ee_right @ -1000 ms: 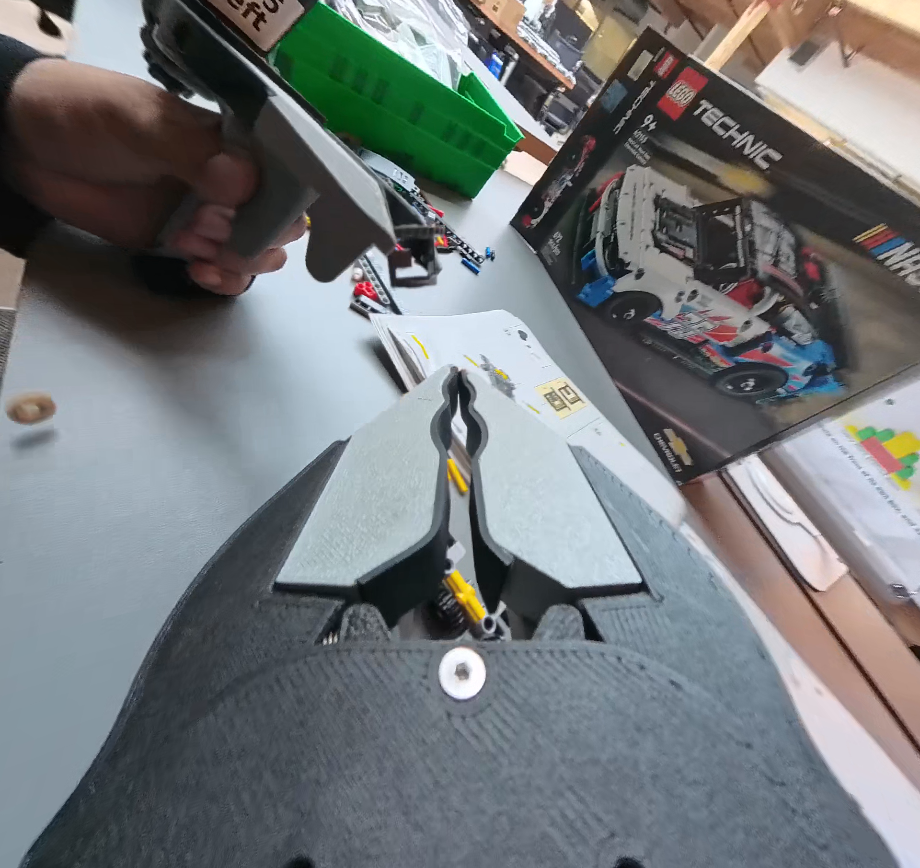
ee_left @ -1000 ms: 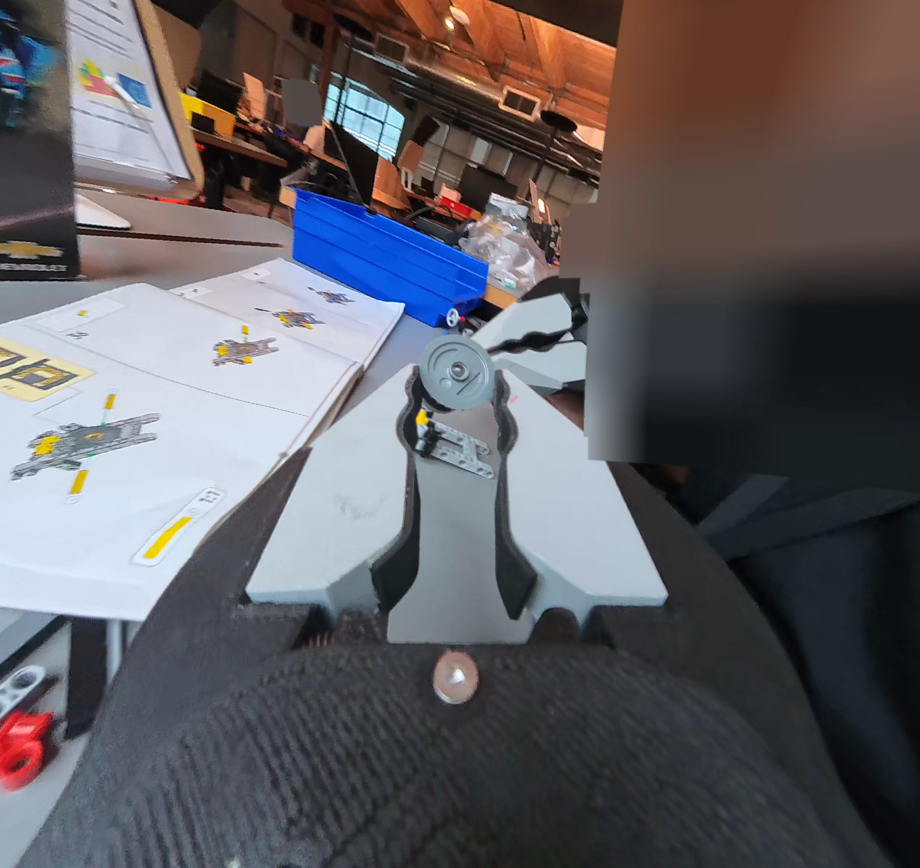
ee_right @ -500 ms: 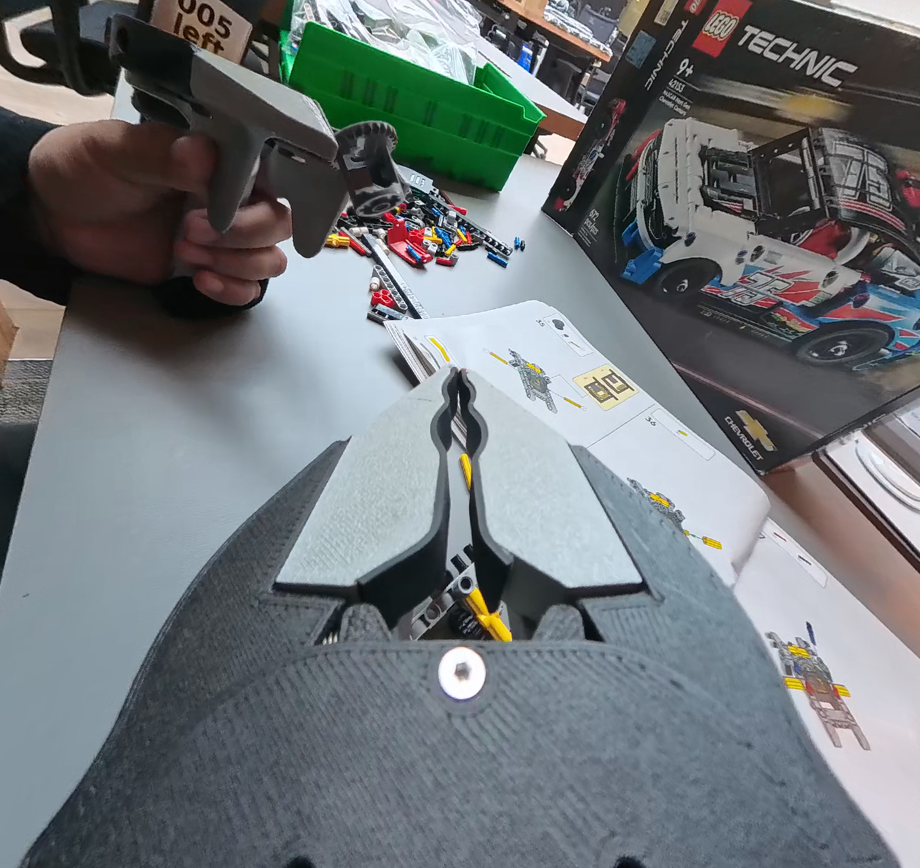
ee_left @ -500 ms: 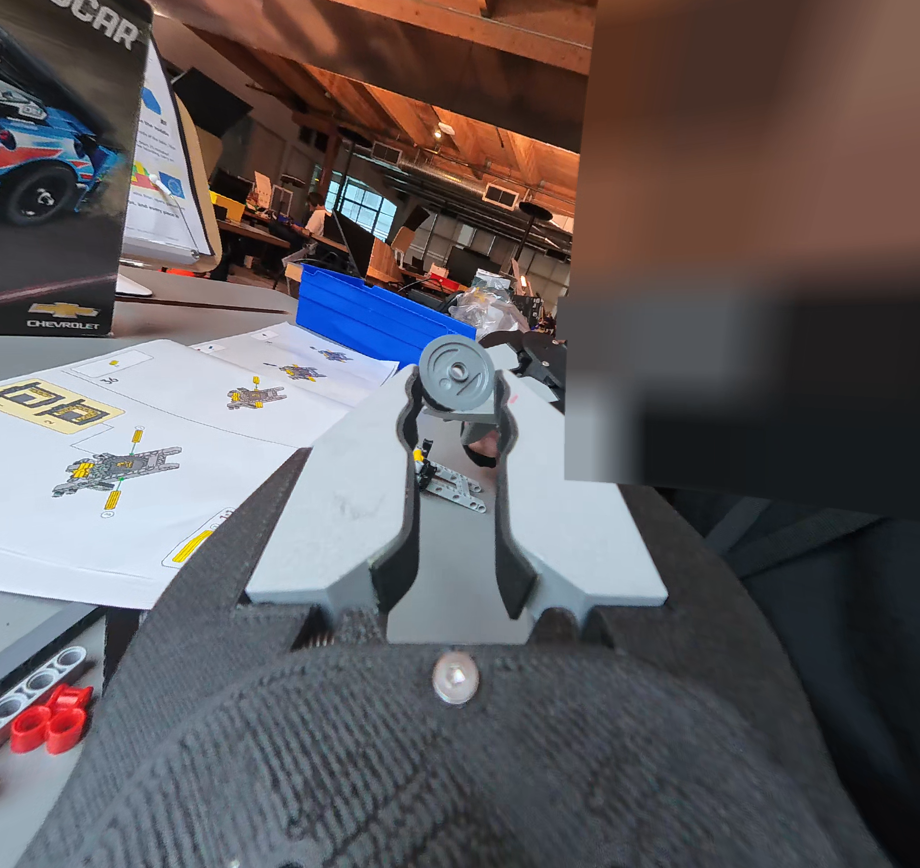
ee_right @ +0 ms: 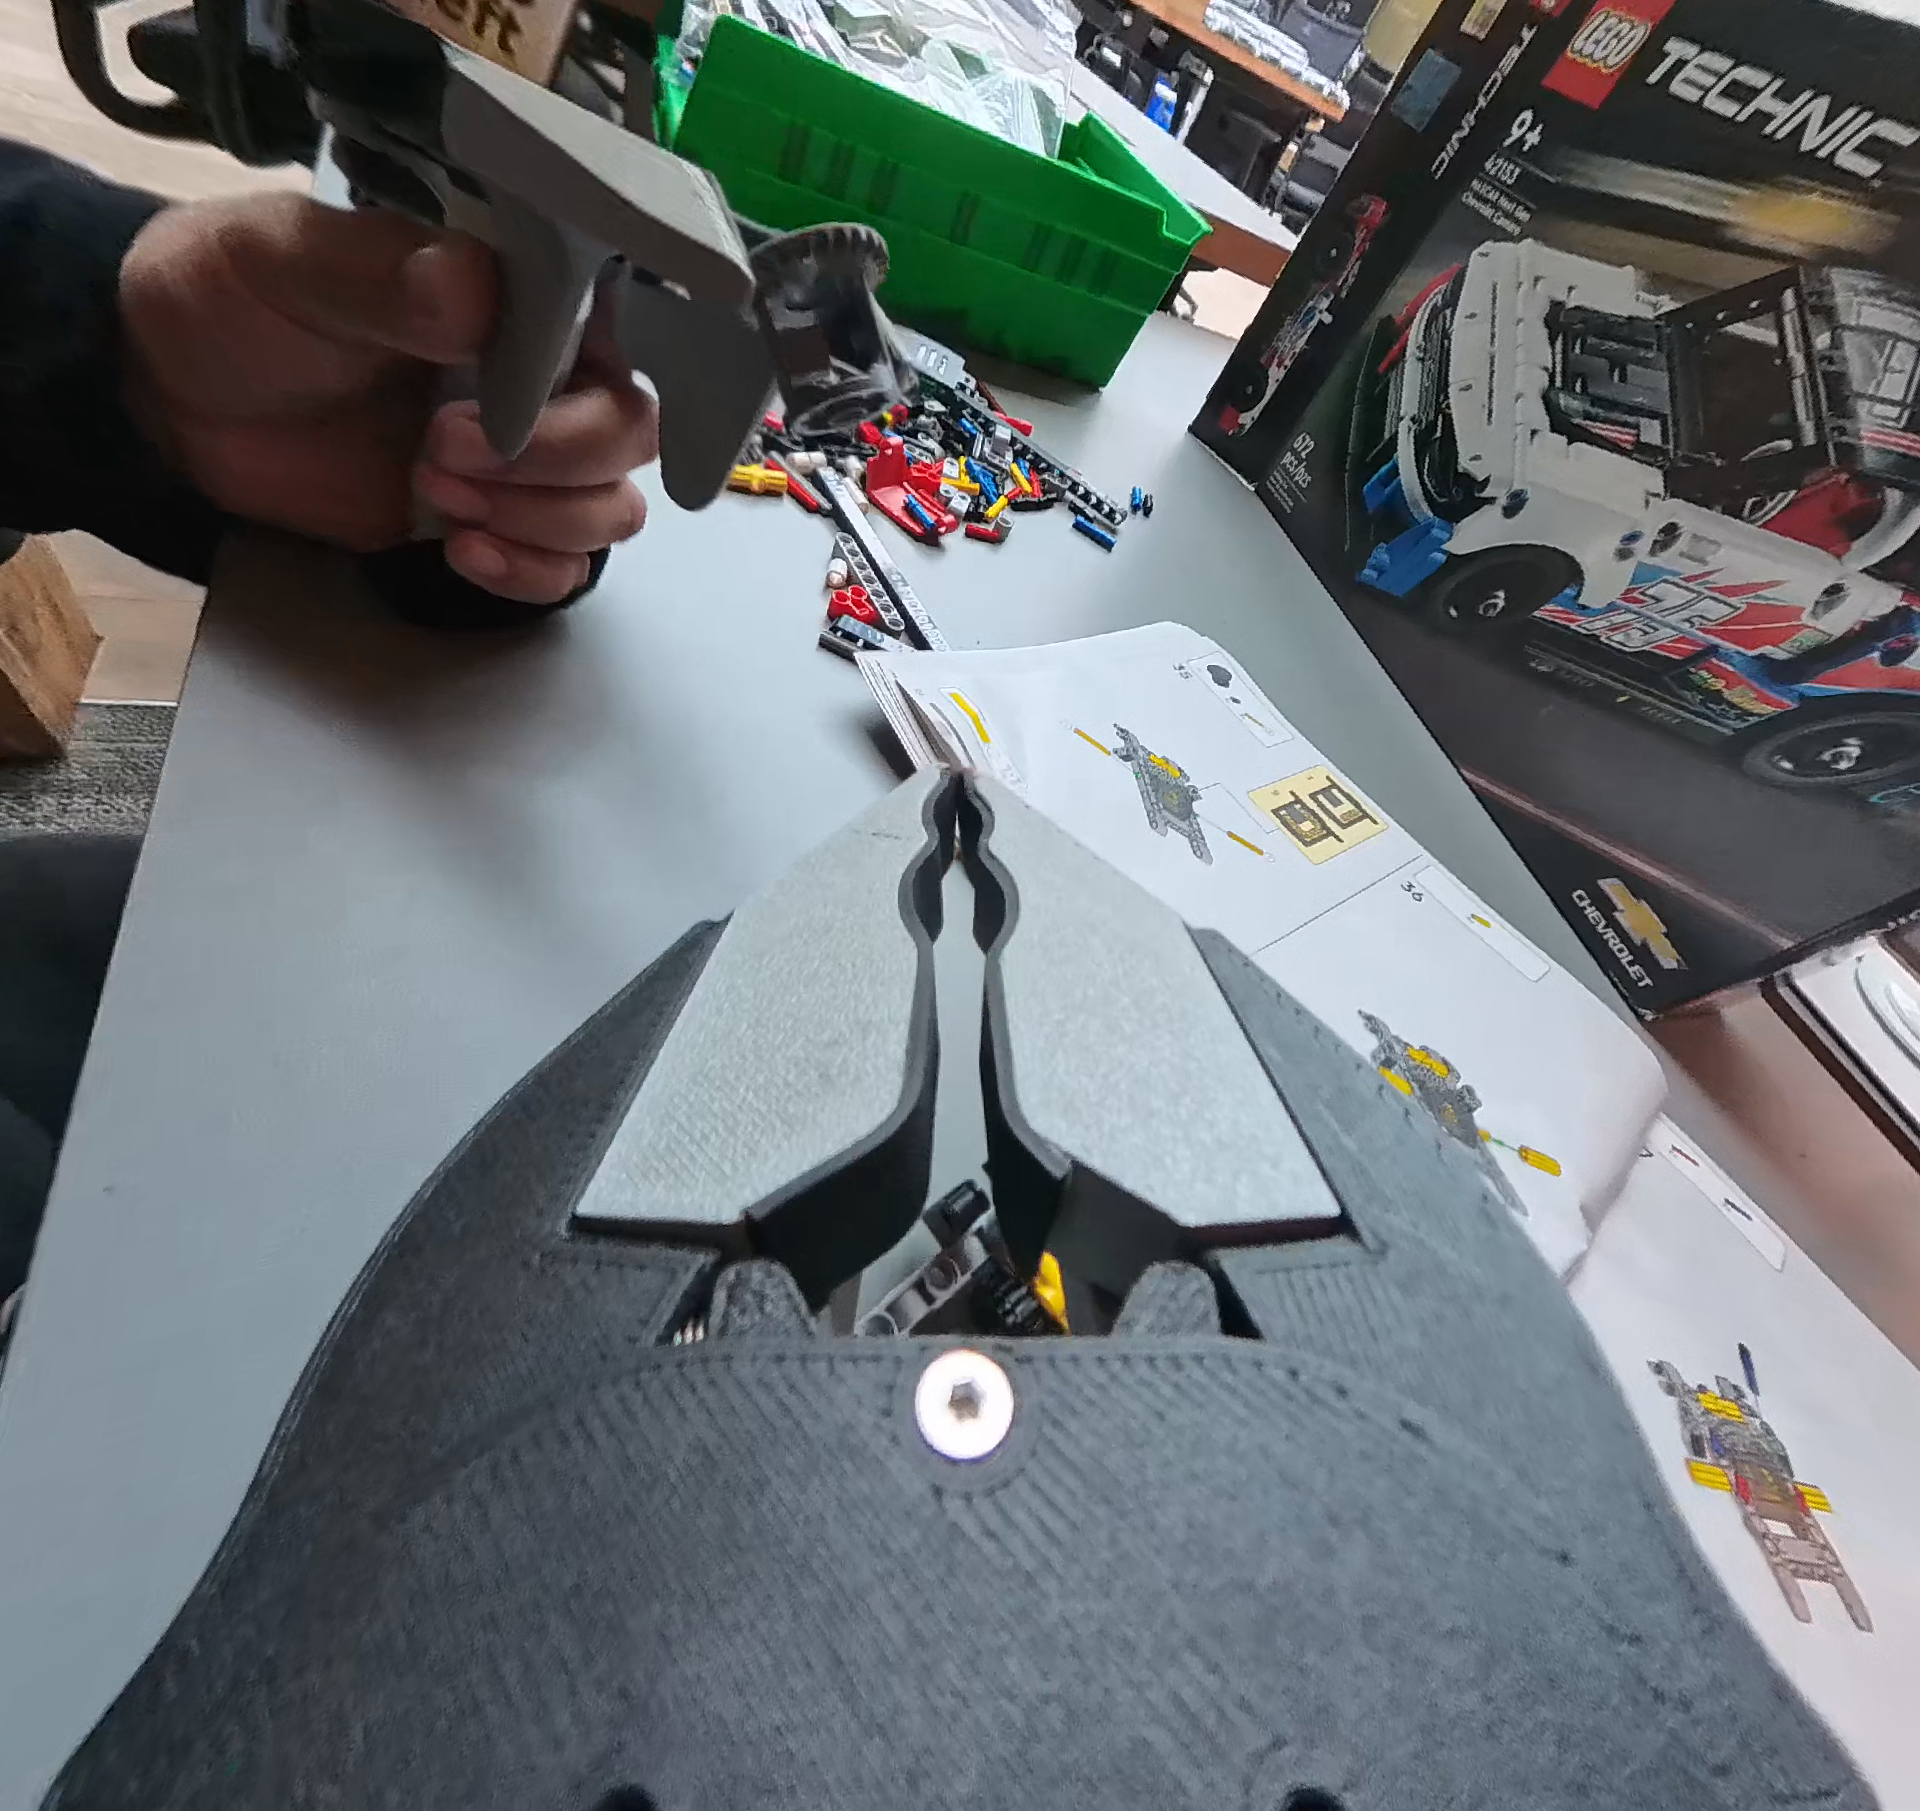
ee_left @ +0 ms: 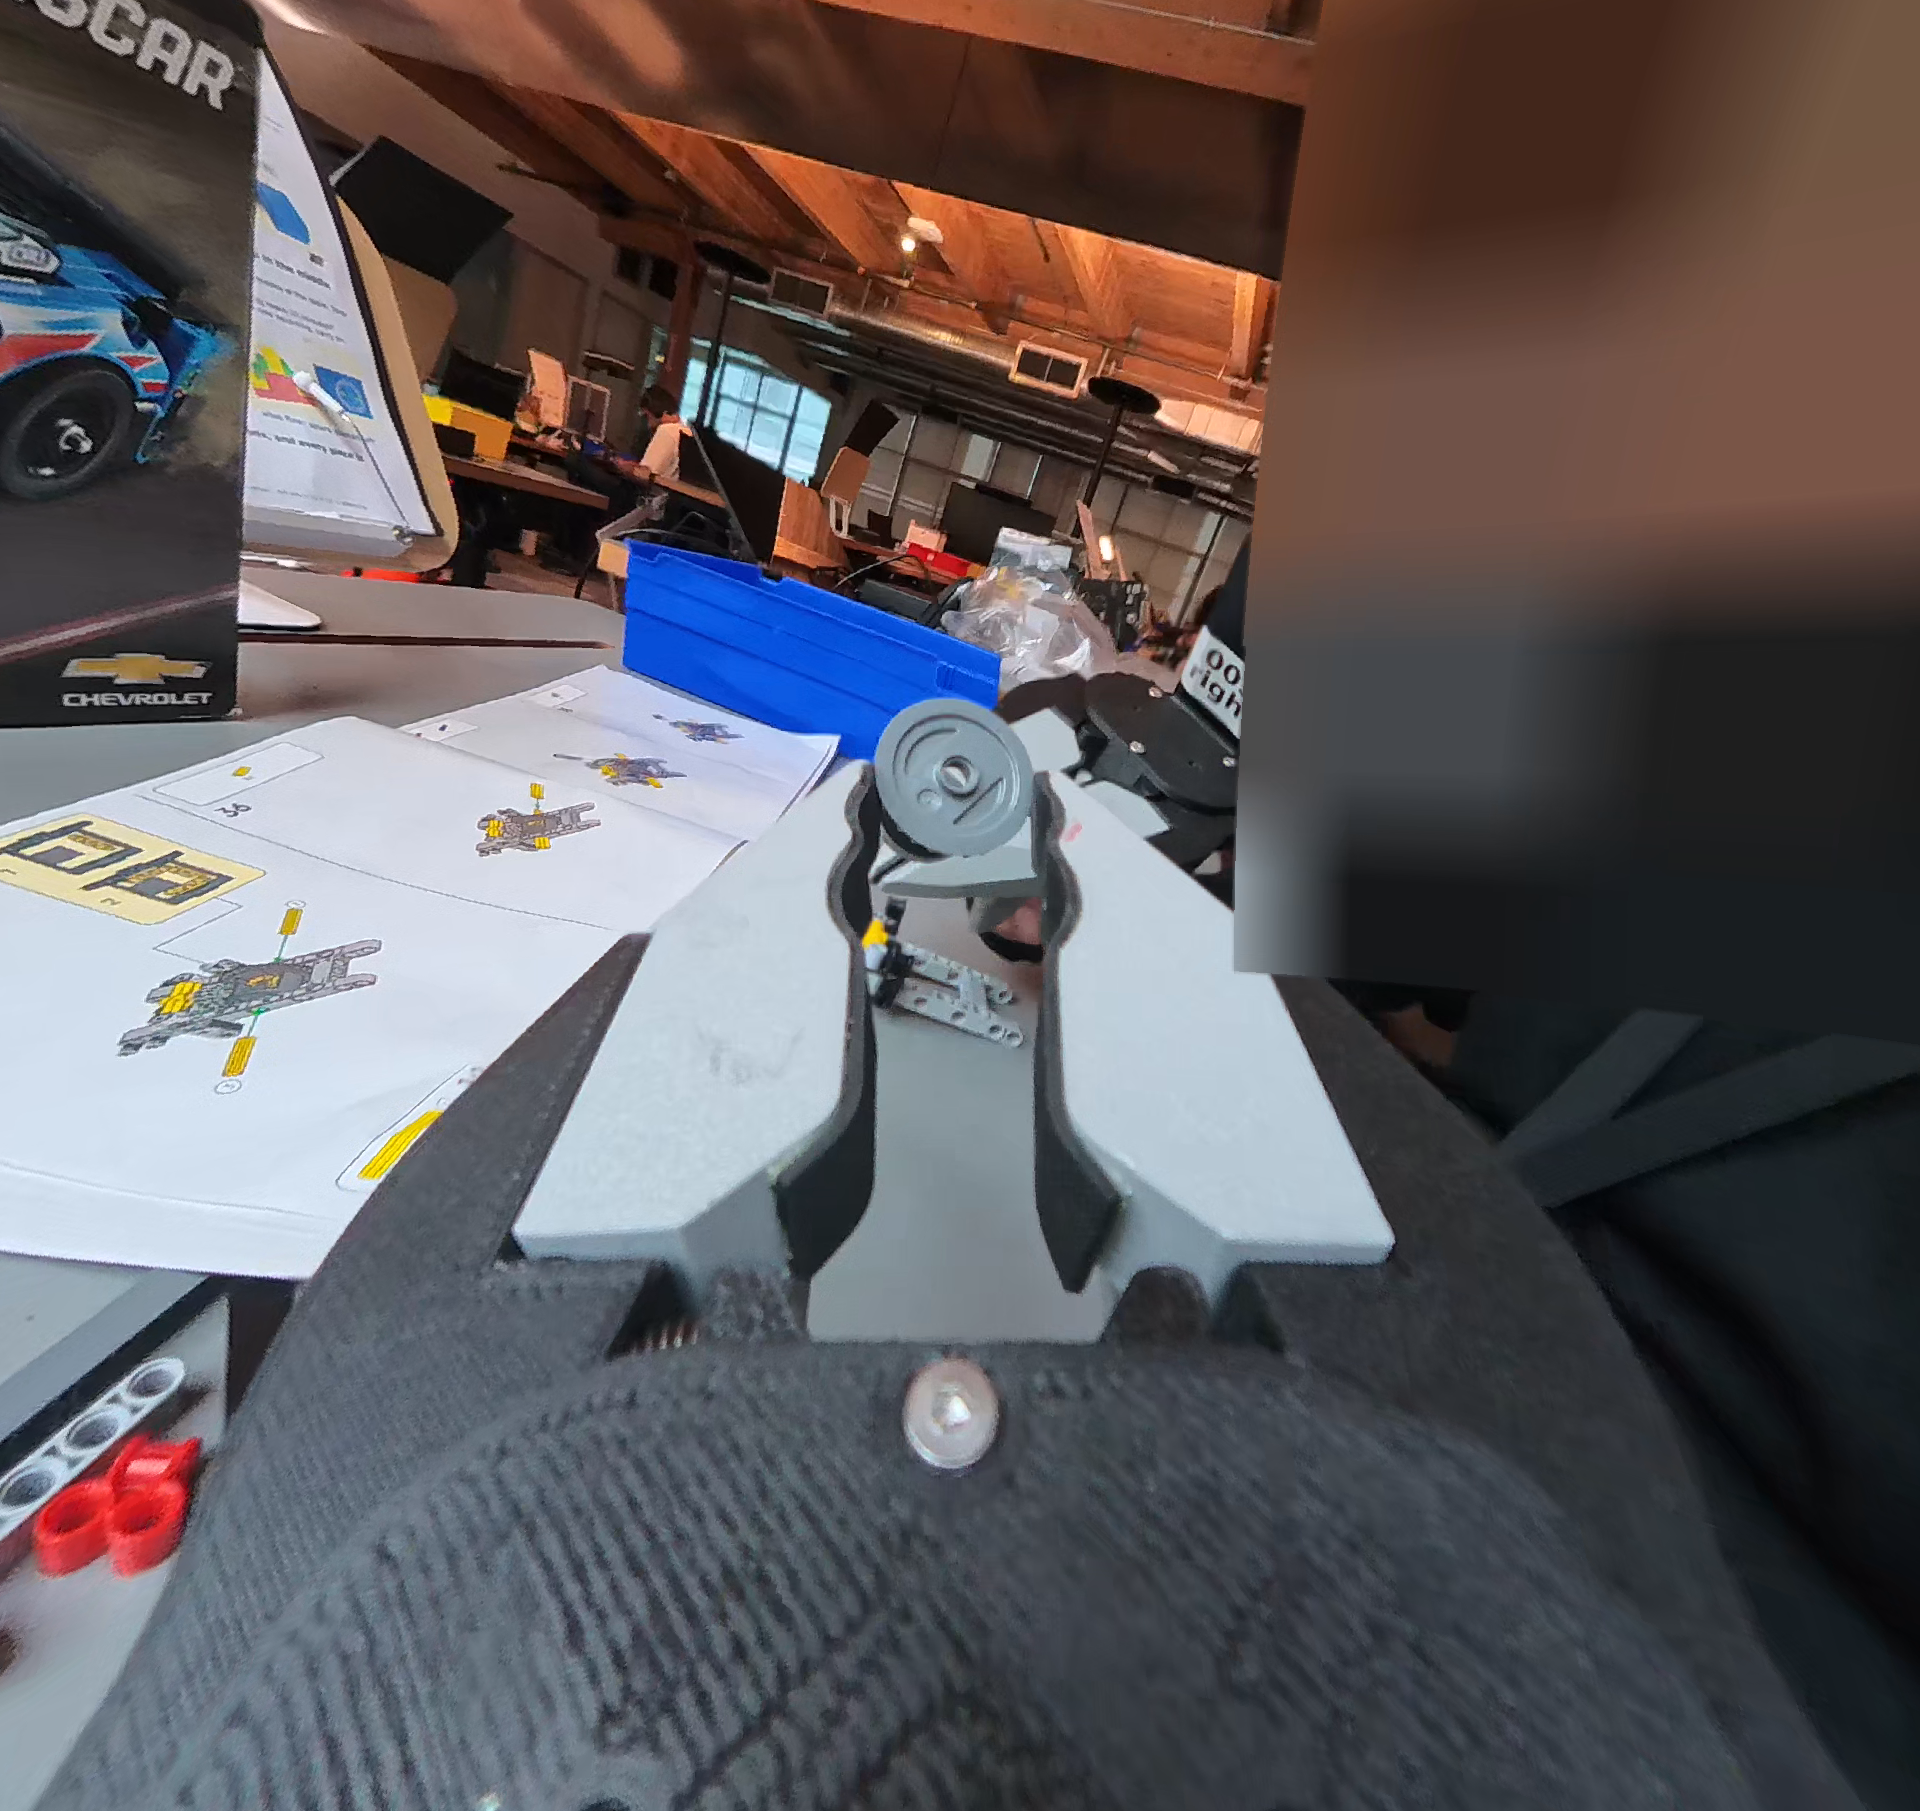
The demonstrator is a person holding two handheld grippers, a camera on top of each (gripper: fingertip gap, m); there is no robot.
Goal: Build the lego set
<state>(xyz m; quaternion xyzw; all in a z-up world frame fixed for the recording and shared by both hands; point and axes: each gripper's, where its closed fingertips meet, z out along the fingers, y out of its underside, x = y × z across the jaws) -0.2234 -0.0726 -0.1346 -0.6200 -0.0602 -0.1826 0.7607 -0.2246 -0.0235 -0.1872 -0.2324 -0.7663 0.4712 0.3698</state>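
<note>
grey plastic, round and ridged, the differential gear piece [ee_left: 954, 793] is sitting pinched between the tips of the left gripper [ee_left: 951, 816], held up off the matte grey table [ee_right: 436, 878]. seen from the right wrist view, this same piece [ee_right: 826, 317] is showing a toothed rim and a dark open cage, and a hand [ee_right: 343, 379] is wrapping the left tool's handle. the right gripper [ee_right: 958, 805] is resting with its wavy black-edged pads pressed together at the tips, pinching nothing there; a small dark beam assembly with a yellow pin [ee_right: 987, 1273] is showing through the gap at the fingers' base, possibly lying on the table beneath. the open instruction booklet [ee_right: 1247, 826], smooth white paper, is lying just beside the glossy black set box [ee_right: 1662, 411]. loose parts [ee_right: 935, 494] are lying scattered before the green ribbed bin [ee_right: 935, 203]. a blue bin [ee_left: 790, 649] is standing beyond the booklet.
</note>
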